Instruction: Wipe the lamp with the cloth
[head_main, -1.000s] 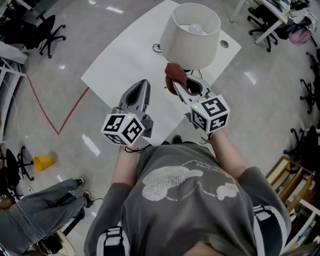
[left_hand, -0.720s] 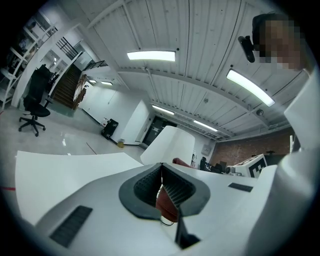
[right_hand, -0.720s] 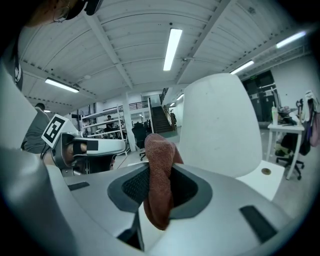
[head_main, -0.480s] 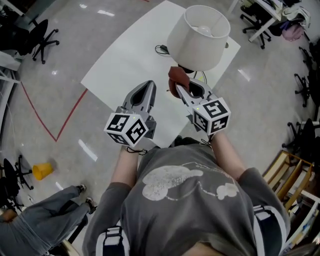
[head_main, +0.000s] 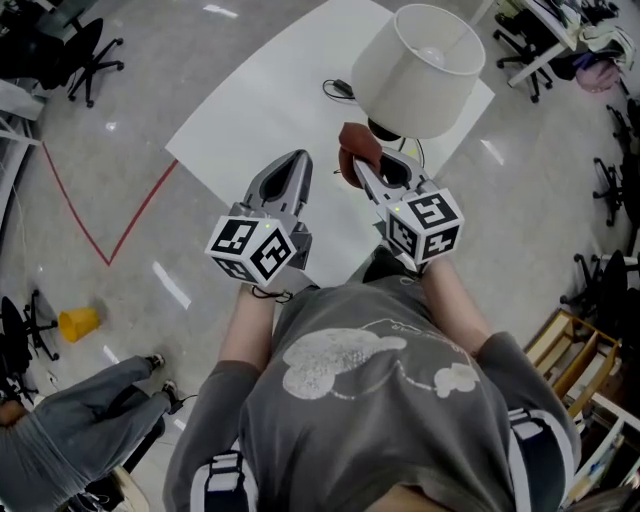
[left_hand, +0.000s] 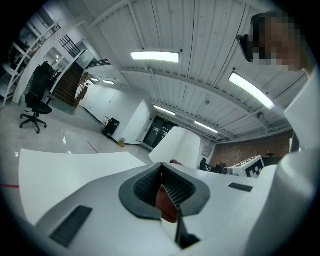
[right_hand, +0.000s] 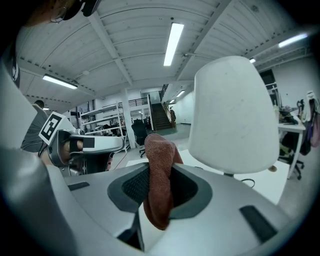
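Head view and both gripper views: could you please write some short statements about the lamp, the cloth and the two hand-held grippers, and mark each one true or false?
1. The right hand-held gripper is shut on the cloth. True.
2. The lamp lies tipped over. False: the lamp stands upright on the white table.
3. The left hand-held gripper grips the lampshade. False: its jaws are together and it is apart from the lamp.
4. A yellow object sits on the floor, on the person's left side. True.

Glossy grey floor (head_main: 130, 120) bears a red tape line (head_main: 85, 215) near an office chair (head_main: 88, 48).
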